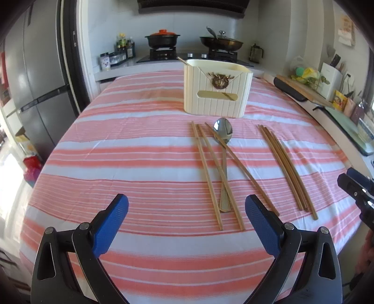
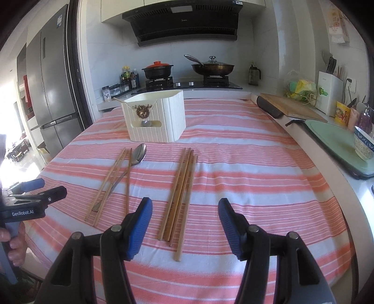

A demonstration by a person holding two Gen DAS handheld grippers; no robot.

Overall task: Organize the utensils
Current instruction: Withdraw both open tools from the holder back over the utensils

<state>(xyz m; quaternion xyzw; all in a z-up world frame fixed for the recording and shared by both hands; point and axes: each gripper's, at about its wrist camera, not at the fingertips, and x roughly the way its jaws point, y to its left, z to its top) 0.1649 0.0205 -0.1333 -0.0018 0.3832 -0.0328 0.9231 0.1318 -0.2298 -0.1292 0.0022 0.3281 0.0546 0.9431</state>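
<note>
A pink-and-white striped cloth covers the bench. Behind it, a black pot with an orange lid and a dark wok under a glass lid sit on the stove burners, beneath a black range hood. A grey refrigerator stands at the left. On the right counter lie a wooden cutting board, a patterned bowl, and what may be a white knife block.

Black jaws, ribbed blue pads
</note>
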